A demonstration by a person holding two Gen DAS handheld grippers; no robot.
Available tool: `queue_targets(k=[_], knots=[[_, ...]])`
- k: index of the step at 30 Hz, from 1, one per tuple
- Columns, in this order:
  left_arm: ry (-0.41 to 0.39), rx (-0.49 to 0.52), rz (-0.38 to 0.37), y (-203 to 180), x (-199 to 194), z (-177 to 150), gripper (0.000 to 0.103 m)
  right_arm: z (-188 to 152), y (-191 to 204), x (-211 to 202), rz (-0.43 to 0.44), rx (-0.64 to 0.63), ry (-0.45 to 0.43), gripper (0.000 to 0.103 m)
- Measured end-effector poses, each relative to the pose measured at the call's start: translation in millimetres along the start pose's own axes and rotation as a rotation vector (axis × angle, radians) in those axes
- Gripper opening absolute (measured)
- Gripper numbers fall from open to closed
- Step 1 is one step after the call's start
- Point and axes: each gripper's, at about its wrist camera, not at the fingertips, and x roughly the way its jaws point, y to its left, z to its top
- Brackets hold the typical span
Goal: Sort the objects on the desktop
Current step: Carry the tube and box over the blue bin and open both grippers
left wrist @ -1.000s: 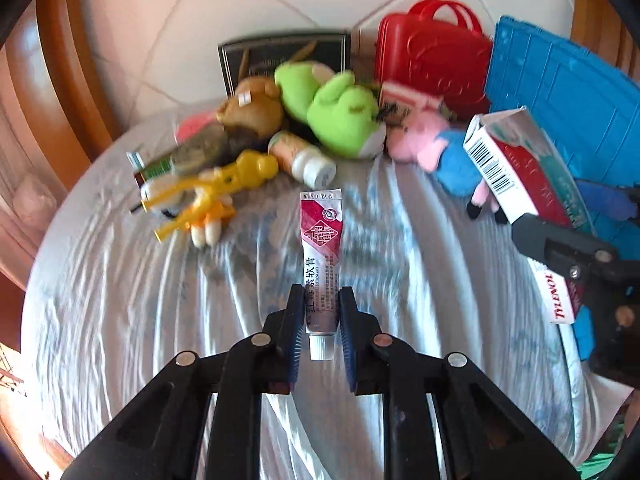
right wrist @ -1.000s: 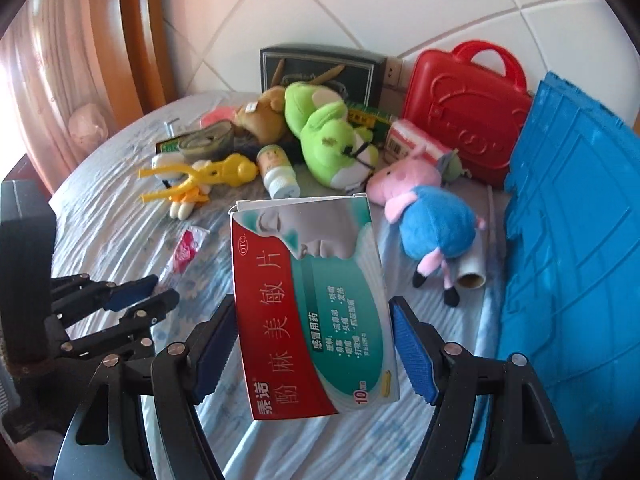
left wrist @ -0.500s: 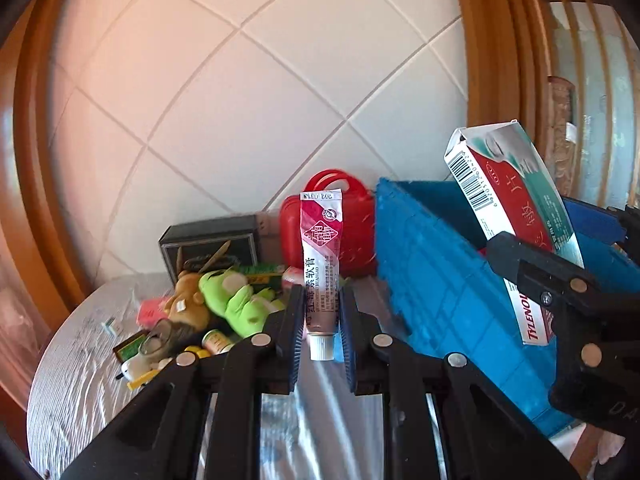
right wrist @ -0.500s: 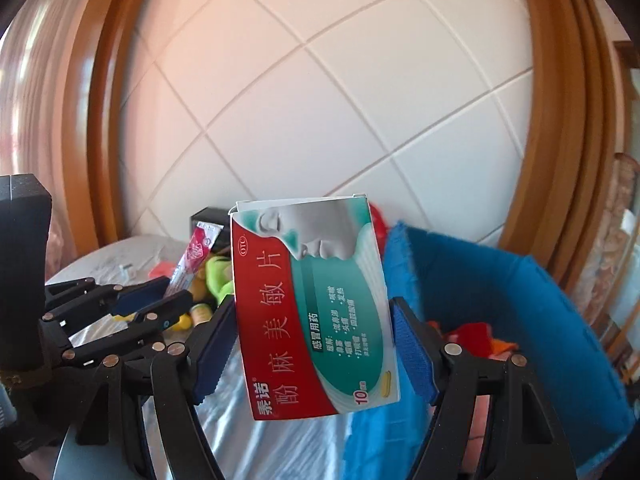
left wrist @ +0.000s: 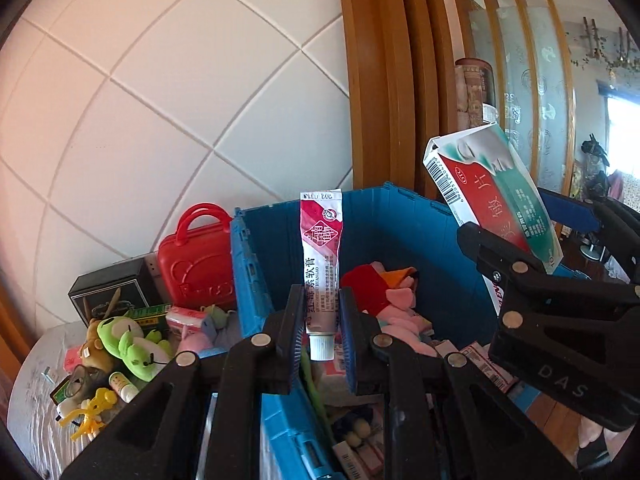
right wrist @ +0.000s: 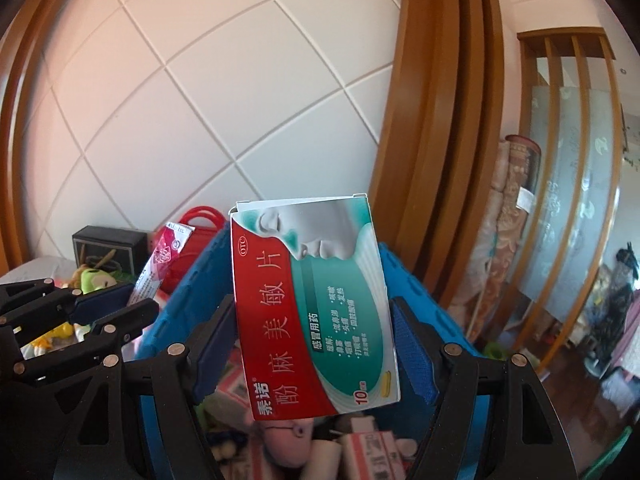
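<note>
White quilted wall panels [left wrist: 160,92] and a wooden frame [left wrist: 384,72] stand behind a blue crate [left wrist: 400,232] already strewn with plush toys and small boxes. Above it the left gripper [left wrist: 320,316] is clamped on an ointment tube [left wrist: 321,256] held upright, cap down, while the right gripper [right wrist: 316,340] pinches a red and green medicine box [right wrist: 312,304] by its sides just beside it. Left of the crate, a red case [left wrist: 196,264], a green plush [left wrist: 128,344] and a yellow toy [left wrist: 90,410] lie on the table.
</note>
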Motion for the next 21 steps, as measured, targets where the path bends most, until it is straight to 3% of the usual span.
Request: queue_targets(k=[5,13,14,15,16,17,18,20,21], knots=[[0.037,0.003,-0.004,-28.1,20.1,-3.3,0.017,-8.2,-25.8,21.6,-0.034,-0.011,0.034,0.074],[0.082,0.001,0.014,-36.4,40.0,-4.8,0.017,-24.5,-54.3,38.8,-0.07,-0.009,0.065,0.075],[0.092,-0.001,0.014,-36.9,41.8,-5.1,0.02,-26.1,-56.7,41.2,-0.07,-0.008,0.075,0.075],[0.102,-0.004,0.014,-37.2,43.3,-5.6,0.031,-28.3,-58.9,42.9,-0.07,-0.007,0.082,0.078],[0.109,-0.006,0.014,-37.3,44.2,-6.5,0.04,-29.9,-60.7,44.0,-0.072,-0.004,0.087,0.094],[0.111,-0.005,0.029,-37.2,44.4,-7.8,0.055,-31.7,-60.6,43.6,-0.074,-0.004,0.091,0.103],[0.109,-0.001,0.046,-37.7,43.8,-8.8,0.067,-33.5,-63.0,44.2,-0.083,-0.006,0.091,0.103],[0.095,0.001,0.055,-36.8,39.8,-11.2,0.078,-35.2,-65.7,43.9,-0.091,-0.008,0.1,0.103],[0.089,0.0,0.057,-35.6,37.3,-11.8,0.079,-35.6,-66.0,43.9,-0.087,-0.007,0.103,0.103]])
